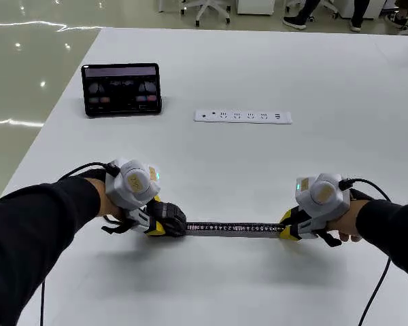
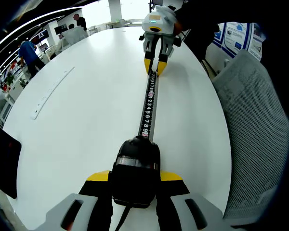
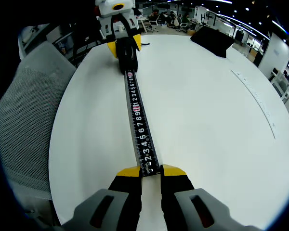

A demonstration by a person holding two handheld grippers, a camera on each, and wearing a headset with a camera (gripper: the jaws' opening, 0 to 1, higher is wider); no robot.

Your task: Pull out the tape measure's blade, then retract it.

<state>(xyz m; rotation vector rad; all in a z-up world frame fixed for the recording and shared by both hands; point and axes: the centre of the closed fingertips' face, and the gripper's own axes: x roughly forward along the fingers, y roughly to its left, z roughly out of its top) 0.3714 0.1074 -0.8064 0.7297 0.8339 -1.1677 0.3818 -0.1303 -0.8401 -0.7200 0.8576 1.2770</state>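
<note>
Left tool (image 2: 134,179) clamps black plastic tape-measure case (image 2: 135,166); right tool (image 3: 151,171) pinches dark numbered blade (image 3: 138,122) by its tip. Best pull straight, along white worktop (image 3: 207,120).

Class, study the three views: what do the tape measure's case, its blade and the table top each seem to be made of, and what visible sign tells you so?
The case: black, likely moulded plastic or rubber; rounded form, soft highlights.
The blade: thin strip, probably coated steel; dark face with printed numerals, runs straight.
The table top: smooth white, perhaps laminate; even surface, faint sheen.
</note>
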